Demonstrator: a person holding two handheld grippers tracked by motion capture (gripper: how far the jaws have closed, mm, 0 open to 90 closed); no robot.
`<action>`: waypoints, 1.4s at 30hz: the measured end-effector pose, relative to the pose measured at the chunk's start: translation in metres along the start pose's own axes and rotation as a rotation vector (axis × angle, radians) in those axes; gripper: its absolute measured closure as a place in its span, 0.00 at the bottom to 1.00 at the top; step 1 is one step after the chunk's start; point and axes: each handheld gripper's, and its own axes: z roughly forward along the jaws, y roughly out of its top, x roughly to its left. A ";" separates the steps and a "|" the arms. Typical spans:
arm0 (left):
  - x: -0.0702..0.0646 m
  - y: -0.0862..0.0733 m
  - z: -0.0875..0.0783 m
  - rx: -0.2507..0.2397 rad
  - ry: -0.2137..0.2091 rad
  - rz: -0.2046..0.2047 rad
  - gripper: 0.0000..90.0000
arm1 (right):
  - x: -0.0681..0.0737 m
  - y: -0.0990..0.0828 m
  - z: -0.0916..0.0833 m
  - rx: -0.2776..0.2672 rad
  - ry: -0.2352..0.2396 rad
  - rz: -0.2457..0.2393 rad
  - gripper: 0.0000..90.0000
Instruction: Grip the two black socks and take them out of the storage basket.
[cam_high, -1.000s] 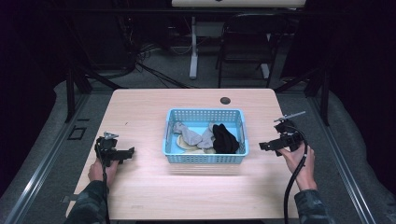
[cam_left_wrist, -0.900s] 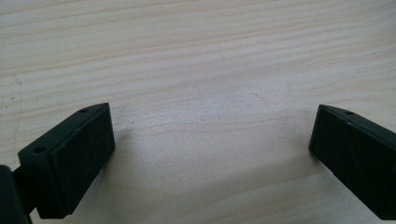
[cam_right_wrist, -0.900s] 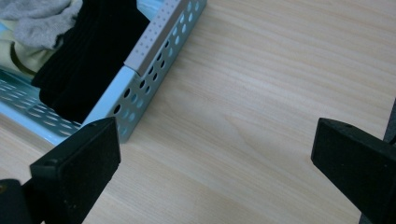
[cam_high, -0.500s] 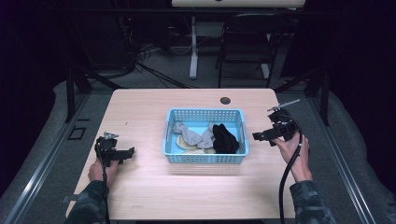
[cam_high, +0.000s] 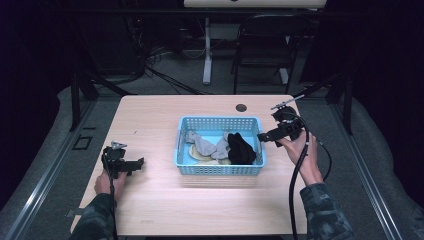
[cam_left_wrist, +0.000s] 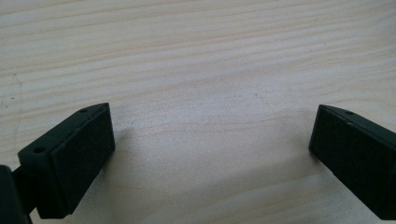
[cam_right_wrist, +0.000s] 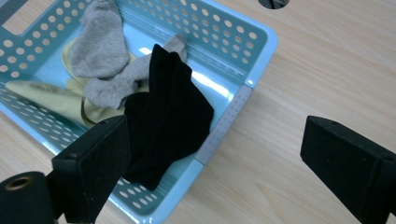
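A: Tabletop (cam_high: 150, 120) and contents?
B: Pale wood; blue basket (cam_high: 219, 169) at centre holds grey socks (cam_right_wrist: 100, 51), a black sock (cam_right_wrist: 170, 112), a yellowish one (cam_right_wrist: 44, 95).
A: Grippers?
B: Right gripper (cam_high: 267, 136) at basket's right rim, jaws spread, empty. Left gripper (cam_high: 134, 164) near the left edge, jaws spread over bare wood.

Pale yellow cloth (cam_right_wrist: 44, 95) in blue basket (cam_right_wrist: 223, 122), mostly buried under grey and black socks (cam_right_wrist: 170, 112).
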 end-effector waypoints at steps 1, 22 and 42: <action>0.000 0.000 0.000 0.000 0.000 0.000 0.00 | 0.000 0.000 0.000 0.000 0.000 0.000 0.09; 0.000 0.000 0.000 0.000 0.000 0.000 0.00 | 0.033 0.025 0.062 0.102 0.039 -0.035 0.31; 0.000 0.000 0.000 0.000 0.000 -0.001 0.00 | 0.040 0.021 0.110 0.246 0.032 -0.013 0.44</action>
